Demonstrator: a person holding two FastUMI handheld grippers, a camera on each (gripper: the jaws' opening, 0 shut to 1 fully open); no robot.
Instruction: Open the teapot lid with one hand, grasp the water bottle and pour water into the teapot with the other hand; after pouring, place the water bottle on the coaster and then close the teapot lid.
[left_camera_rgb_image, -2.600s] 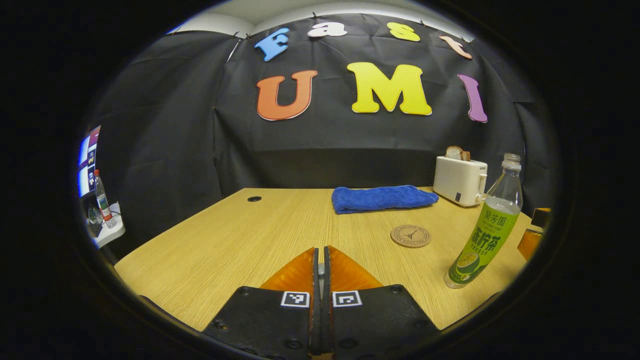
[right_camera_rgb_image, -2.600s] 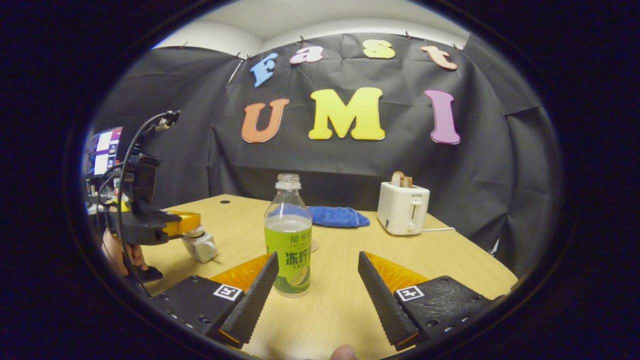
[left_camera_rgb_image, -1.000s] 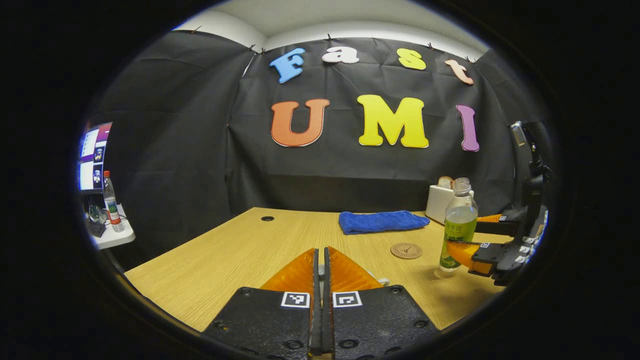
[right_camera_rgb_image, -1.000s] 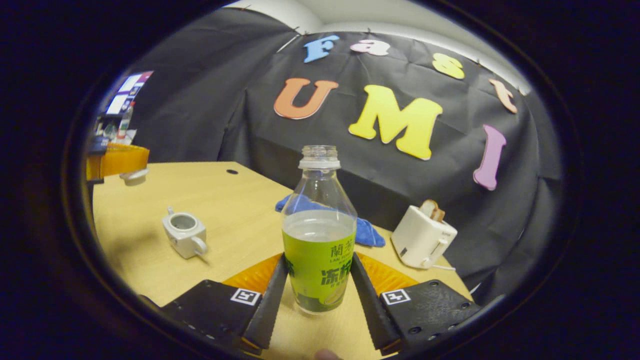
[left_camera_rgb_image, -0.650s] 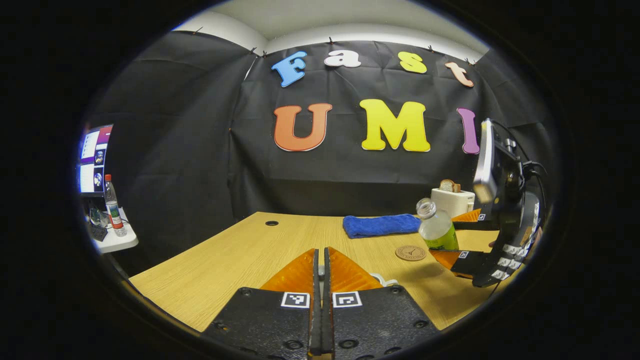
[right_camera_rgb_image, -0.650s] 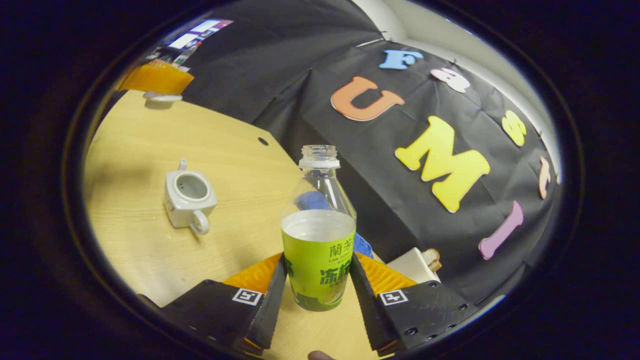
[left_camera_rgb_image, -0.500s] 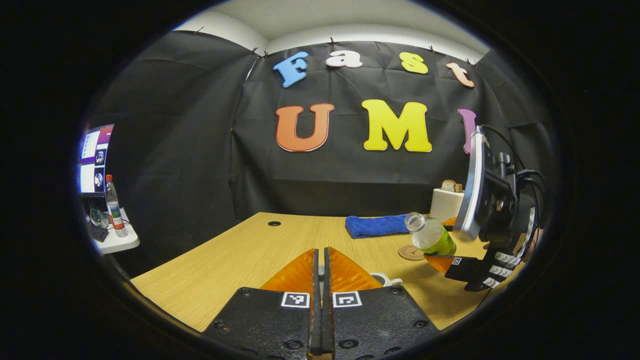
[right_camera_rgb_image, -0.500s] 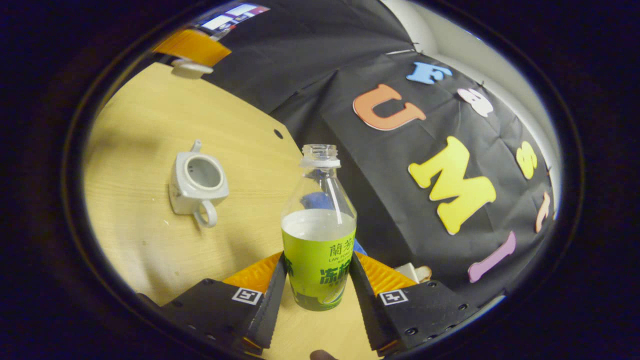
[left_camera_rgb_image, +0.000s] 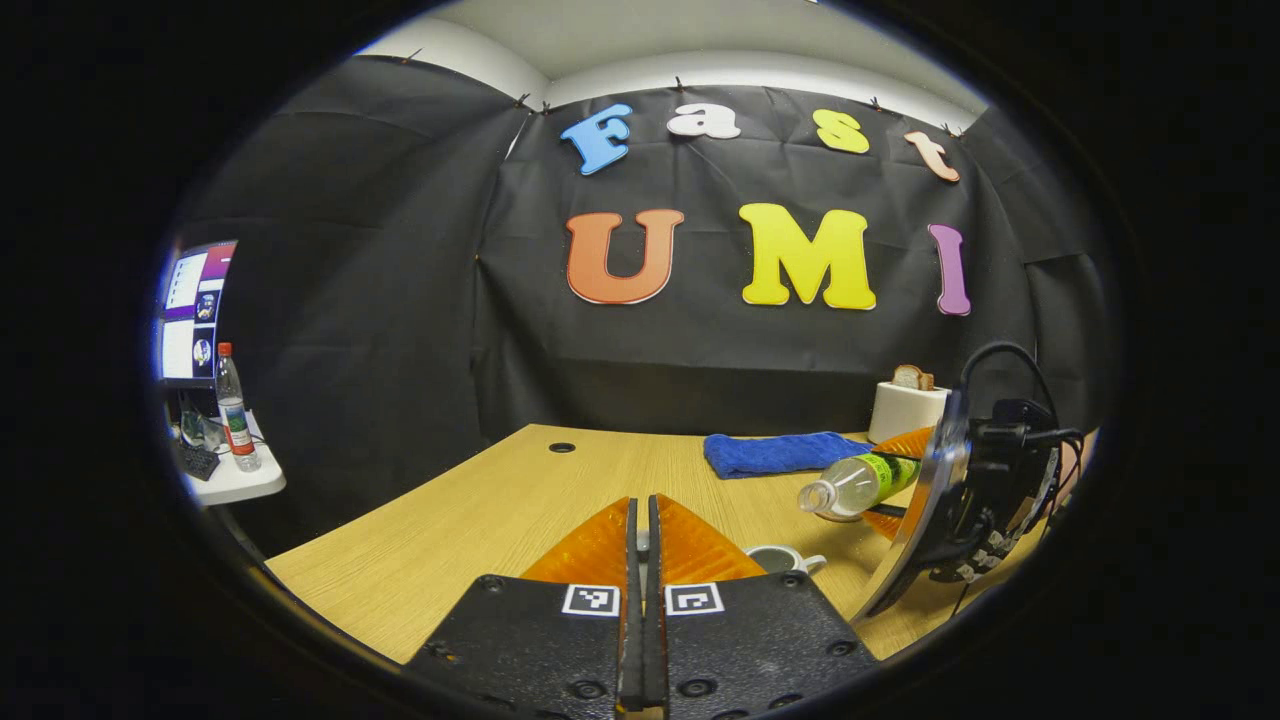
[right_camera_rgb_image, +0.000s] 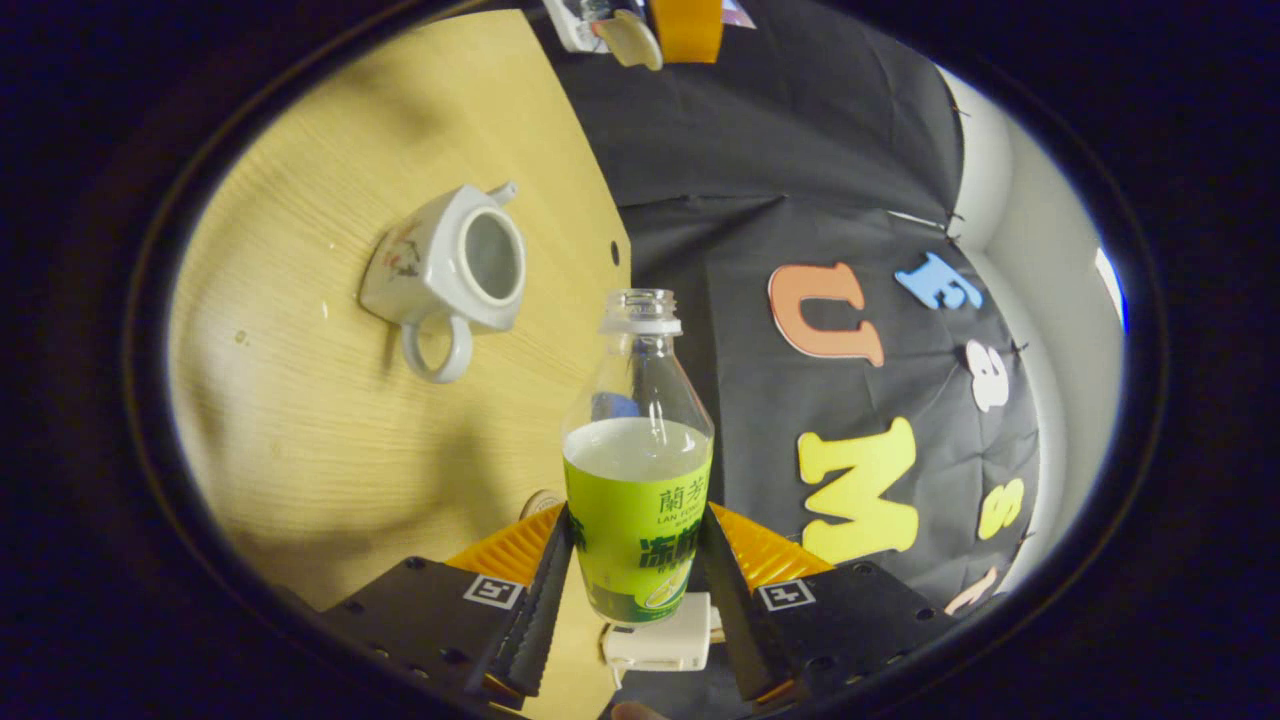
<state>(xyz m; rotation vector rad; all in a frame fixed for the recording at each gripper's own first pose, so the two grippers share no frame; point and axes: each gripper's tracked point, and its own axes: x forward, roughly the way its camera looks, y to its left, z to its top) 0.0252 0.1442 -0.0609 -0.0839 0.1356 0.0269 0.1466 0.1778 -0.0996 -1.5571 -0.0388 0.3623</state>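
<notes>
My right gripper (right_camera_rgb_image: 634, 518) is shut on the green-labelled water bottle (right_camera_rgb_image: 640, 480), one finger on each side of the label. In the left gripper view the uncapped bottle (left_camera_rgb_image: 850, 485) lies tilted almost level, its mouth pointing left over the white teapot (left_camera_rgb_image: 785, 560), which is partly hidden behind my left gripper (left_camera_rgb_image: 640, 540). I see no water leaving the mouth. The teapot (right_camera_rgb_image: 450, 265) stands on the table with its top open. My left gripper is shut, and in the right gripper view it holds the teapot lid (right_camera_rgb_image: 630, 38) raised clear of the pot. An edge of the coaster (right_camera_rgb_image: 540, 500) peeks out beside my right gripper's finger.
A blue towel (left_camera_rgb_image: 775, 452) and a white toaster (left_camera_rgb_image: 905, 410) with bread sit at the back right of the wooden table (left_camera_rgb_image: 480, 510). The right gripper's body and cable (left_camera_rgb_image: 985, 490) stand close on the right. A side table (left_camera_rgb_image: 235, 482) with a bottle is off to the left.
My right gripper closed on the bottle, lifted it and tipped it from upright to almost level, mouth toward the teapot. My left gripper stays shut and raised.
</notes>
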